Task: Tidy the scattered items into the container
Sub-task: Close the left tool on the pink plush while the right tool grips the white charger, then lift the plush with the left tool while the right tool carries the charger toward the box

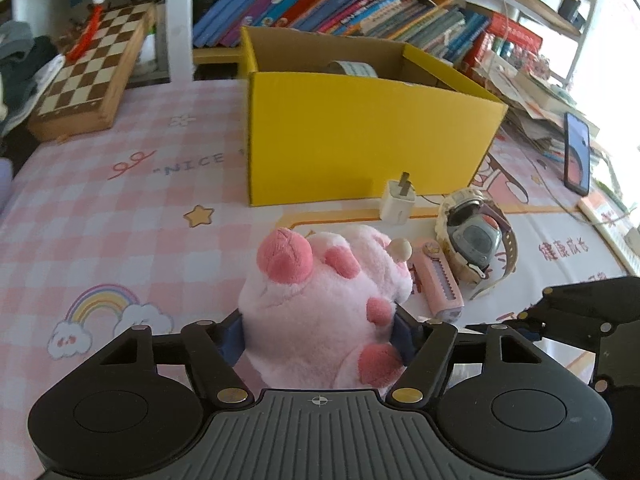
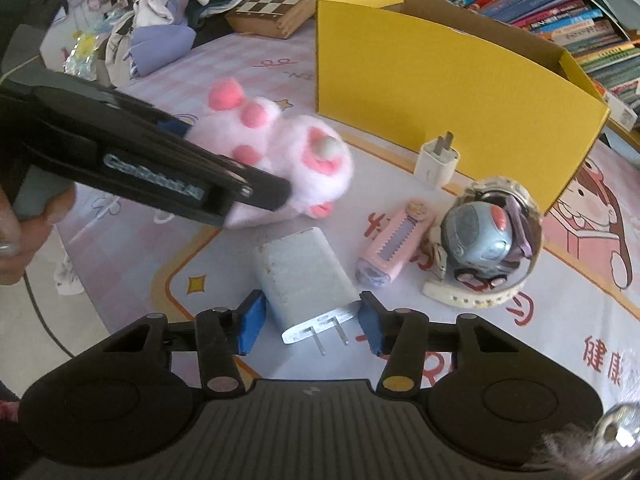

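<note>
My left gripper [image 1: 320, 336] is shut on a pink plush toy [image 1: 320, 300], with its blue pads pressed into both sides; the toy also shows in the right wrist view [image 2: 280, 156], low over the table. My right gripper [image 2: 310, 322] is open, its blue pads on either side of a grey charger [image 2: 298, 272] that lies on the table with its prongs toward me. The yellow cardboard box [image 1: 360, 136] stands open behind them. A small white plug [image 1: 398, 202], a pink utility knife [image 1: 438, 280] and a bundle of watches [image 1: 474, 236] lie in front of the box.
A chessboard box [image 1: 88, 76] sits at the back left on the pink patterned cloth. Shelves of books [image 1: 340, 4] run behind the box. A phone [image 1: 576, 152] leans against stacked papers at the right. Clothes [image 2: 168, 0] are piled at the far left.
</note>
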Demonstrator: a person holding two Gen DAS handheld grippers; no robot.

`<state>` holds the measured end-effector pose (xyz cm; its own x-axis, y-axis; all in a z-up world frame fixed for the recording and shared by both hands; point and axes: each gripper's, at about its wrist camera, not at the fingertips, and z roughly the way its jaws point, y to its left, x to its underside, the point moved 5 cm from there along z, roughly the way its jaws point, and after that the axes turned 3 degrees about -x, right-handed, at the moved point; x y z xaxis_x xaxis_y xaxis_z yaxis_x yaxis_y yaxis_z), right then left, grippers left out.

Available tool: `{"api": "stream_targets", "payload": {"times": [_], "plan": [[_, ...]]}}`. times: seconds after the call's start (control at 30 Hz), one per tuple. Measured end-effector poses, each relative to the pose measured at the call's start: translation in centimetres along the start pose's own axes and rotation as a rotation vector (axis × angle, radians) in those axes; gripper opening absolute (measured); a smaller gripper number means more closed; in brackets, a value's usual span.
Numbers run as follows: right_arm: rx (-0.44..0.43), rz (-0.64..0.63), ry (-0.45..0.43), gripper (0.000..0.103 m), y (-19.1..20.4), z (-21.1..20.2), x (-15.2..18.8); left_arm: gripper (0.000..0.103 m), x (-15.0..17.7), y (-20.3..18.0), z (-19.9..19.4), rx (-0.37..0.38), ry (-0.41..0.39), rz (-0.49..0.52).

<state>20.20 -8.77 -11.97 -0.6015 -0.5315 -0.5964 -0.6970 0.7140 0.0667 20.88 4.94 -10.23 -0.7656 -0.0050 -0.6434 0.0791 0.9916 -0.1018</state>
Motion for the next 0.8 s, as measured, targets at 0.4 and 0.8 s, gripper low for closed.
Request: {"api": "stream_targets", "payload": {"times": [0.4,0.8], "plan": [[0.051,0.061,-0.009,0.048,-0.6,-2.7,1.5,0.069,0.3,0.3,-3.0,0.030,-0.061,-0.049],[0.090,0.100,-0.052,0.048,-0.9,-5.2,0.7,0.070,0.1,-0.1,-4.9,0.040,-0.112,-0.023]]}}
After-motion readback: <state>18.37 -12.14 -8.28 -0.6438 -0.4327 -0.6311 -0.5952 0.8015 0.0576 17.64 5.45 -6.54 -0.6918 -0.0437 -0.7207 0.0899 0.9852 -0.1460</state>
